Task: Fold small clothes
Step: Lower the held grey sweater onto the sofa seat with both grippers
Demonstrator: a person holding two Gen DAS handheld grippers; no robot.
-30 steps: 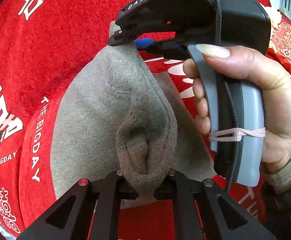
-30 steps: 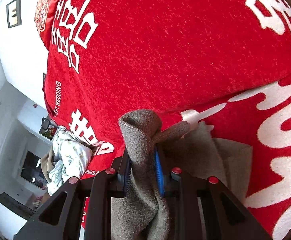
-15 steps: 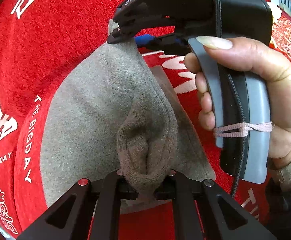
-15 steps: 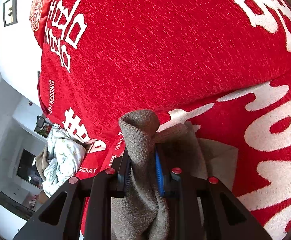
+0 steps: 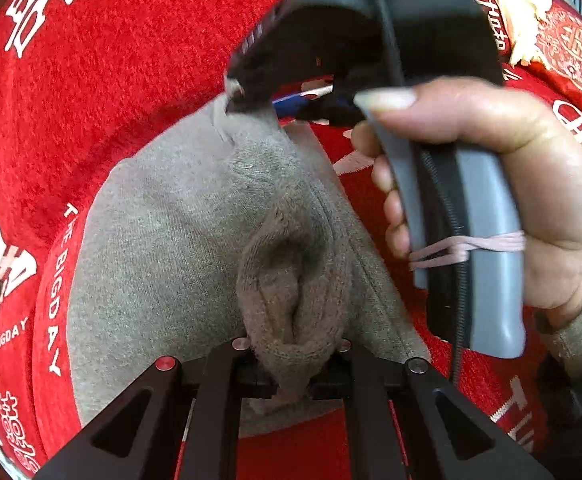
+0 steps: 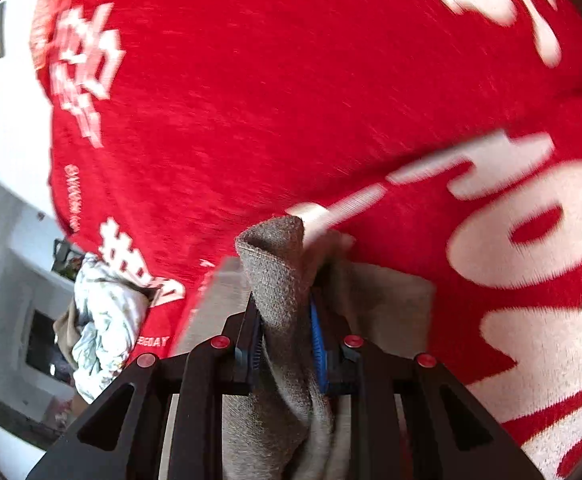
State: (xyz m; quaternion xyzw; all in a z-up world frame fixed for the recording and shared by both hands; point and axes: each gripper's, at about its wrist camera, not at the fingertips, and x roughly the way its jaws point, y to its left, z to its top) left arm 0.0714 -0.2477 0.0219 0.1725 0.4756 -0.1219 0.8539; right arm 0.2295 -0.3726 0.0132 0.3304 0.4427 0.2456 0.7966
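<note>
We find the left gripper (image 5: 297, 364) pinching a bunched, ribbed fold of the taupe knit garment (image 5: 163, 248), its jaws pressed tight on the cloth. The right gripper (image 6: 287, 344) is clamped on another edge of the same garment (image 6: 279, 280) — blue pads (image 6: 317, 344) squeeze the fabric, and a folded corner sticks up above them. From the left wrist view we see the right gripper (image 5: 259, 98) at the garment's far edge, with a person's hand (image 5: 503, 184) wrapped round its grey handle (image 5: 487, 248); a pink band (image 5: 467, 246) circles that handle. The garment stretches between the two grips and the rest of it drapes over a red blanket (image 5: 111, 80) with white lettering. The right wrist view is motion-blurred. Off to the left of the blanket there — a heap of pale crumpled clothes (image 6: 103, 320).
</note>
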